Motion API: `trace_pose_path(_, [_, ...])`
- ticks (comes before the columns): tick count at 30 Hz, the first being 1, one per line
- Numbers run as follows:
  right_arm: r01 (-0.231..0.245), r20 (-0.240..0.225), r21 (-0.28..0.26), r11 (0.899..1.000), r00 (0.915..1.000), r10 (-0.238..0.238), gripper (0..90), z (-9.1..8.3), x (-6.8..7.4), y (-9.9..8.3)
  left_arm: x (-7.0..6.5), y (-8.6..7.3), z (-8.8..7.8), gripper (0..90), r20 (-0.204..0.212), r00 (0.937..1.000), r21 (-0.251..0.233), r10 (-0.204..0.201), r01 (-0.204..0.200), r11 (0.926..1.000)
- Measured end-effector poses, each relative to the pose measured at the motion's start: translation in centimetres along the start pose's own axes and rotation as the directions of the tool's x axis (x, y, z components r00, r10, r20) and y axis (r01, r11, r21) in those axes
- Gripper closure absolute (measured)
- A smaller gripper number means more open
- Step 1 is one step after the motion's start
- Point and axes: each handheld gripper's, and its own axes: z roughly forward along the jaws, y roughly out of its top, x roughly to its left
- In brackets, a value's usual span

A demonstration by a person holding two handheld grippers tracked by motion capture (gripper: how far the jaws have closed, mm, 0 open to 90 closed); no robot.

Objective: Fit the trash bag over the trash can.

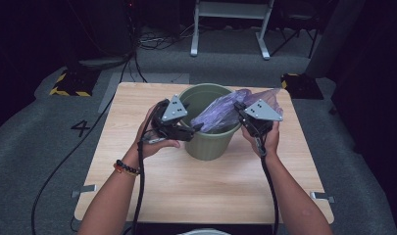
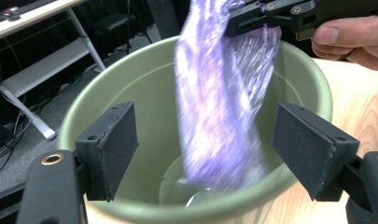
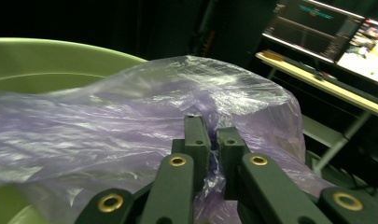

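A green plastic bin (image 1: 206,142) stands upright at the middle of the wooden table (image 1: 186,191). A thin purple plastic bag (image 1: 220,110) hangs partly into it, draped over the right rim. My right gripper (image 1: 241,108) is shut on the bag's upper edge, with crumpled film pinched between its jaws (image 3: 213,135). My left gripper (image 1: 193,131) sits at the bin's near-left rim. In the left gripper view it (image 2: 205,144) is open; the bag (image 2: 219,107) hangs beyond the gap, untouched by either pad, above the bin's inside (image 2: 144,79).
The bin takes up the table's centre, with bare wood in front and on both sides. Beyond the far edge are grey carpet, floor cables (image 1: 152,41), a white desk frame (image 1: 230,29) and yellow-black blocks (image 1: 68,85). A pale rim (image 1: 203,231) shows at the near edge.
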Motion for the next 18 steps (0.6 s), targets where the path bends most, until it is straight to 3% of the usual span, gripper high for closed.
trace_pose_path(7, [0.050, -0.070, -0.020, 0.999, 0.9962, -0.051, 84.7, -0.6, 1.0, 0.4, -0.4, 1.2, 2.0, 30.4, 0.021, 0.9998, 0.023, 0.001, -0.002, 0.9997])
trace_pose_path(12, [0.065, -0.111, -0.033, 0.997, 0.9914, -0.068, 84.4, -1.3, 1.3, 0.8, -0.4, 1.2, 2.7, 37.9, 0.075, 0.9972, 0.010, -0.007, 0.006, 0.9999])
trace_pose_path(18, [0.070, -0.149, -0.051, 0.996, 0.9858, -0.077, 83.4, -1.9, 1.8, 1.1, -0.4, 1.2, 3.2, 63.3, 0.078, 0.9962, 0.027, 0.038, -0.040, 0.9988])
